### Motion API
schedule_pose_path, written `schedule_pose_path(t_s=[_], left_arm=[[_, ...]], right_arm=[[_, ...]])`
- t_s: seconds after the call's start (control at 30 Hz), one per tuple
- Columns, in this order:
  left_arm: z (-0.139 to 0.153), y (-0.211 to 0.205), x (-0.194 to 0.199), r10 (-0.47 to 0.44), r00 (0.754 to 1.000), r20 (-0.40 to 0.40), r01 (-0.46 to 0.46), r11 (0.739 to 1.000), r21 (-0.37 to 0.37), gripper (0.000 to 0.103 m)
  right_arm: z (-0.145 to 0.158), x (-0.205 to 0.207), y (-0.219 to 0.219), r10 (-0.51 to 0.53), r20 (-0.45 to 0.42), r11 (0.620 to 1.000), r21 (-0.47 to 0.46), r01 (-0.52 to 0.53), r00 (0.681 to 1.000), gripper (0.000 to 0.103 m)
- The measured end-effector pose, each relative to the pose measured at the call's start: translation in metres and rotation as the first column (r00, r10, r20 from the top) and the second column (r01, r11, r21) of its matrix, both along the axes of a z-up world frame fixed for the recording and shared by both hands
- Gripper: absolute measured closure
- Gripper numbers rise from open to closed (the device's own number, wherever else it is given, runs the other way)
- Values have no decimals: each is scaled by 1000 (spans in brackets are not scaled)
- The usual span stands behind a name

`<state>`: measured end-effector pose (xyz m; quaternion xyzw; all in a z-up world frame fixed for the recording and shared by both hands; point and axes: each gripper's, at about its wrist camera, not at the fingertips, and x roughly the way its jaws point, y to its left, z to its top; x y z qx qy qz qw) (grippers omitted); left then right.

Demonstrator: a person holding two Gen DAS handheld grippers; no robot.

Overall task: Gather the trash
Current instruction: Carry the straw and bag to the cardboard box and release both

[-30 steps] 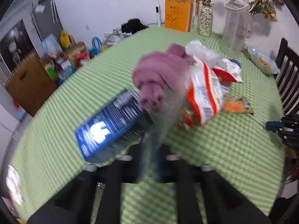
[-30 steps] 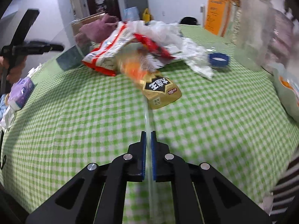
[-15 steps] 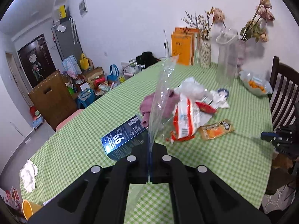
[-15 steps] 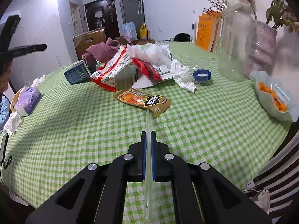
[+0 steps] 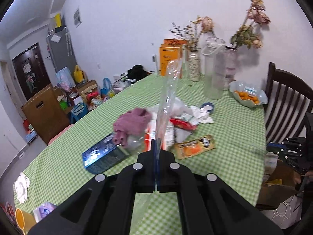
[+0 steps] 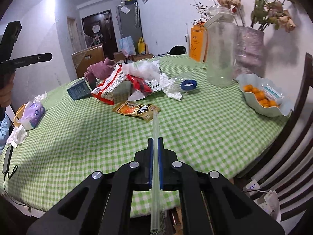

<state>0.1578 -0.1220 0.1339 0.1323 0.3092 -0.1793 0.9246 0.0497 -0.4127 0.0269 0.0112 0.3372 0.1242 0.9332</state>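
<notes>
My left gripper is shut on a clear plastic wrapper that stands up from its jaws, above the green checked table. A clear straw runs lengthwise through my right gripper, which is shut on it. Ahead of both lies the trash pile: a blue carton, a red and white snack bag, an orange snack packet and crumpled white plastic. A purple cloth rests on the pile. Neither gripper touches the pile.
A tall clear jar, flower vases and a bowl of oranges stand at the far right of the table. A dark chair stands to the right. A tissue pack sits near the left edge. A blue lid lies by the pile.
Both grippers have risen and drawn back from the pile. The wrapper came away with the left one and the straw with the right one.
</notes>
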Motion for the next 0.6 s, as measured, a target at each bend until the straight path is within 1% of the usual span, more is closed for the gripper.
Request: schedule_pose_path(t_s=[0.17, 0.23, 0.33, 0.47, 0.6], left_arm=[[-3, -36, -10, -76, 997, -4, 76, 997, 3, 103], [-7, -60, -15, -127, 992, -13, 127, 992, 3, 103], [-17, -96, -21, -193, 981, -34, 193, 981, 7, 103], [-31, -147, -35, -293, 954, -65, 293, 956, -5, 103], [-47, -207, -55, -409, 909, -88, 408, 913, -23, 103]], right_arm=[[4, -14, -22, -37, 15, 999, -30, 37, 999, 98], [6, -25, -35, -62, 18, 997, -46, 63, 998, 98], [1, -46, -57, -90, -8, 993, -80, 89, 996, 98], [-15, -78, -90, -151, -82, 980, -146, 138, 985, 98], [-34, -112, -124, -215, -165, 967, -172, 186, 963, 98]])
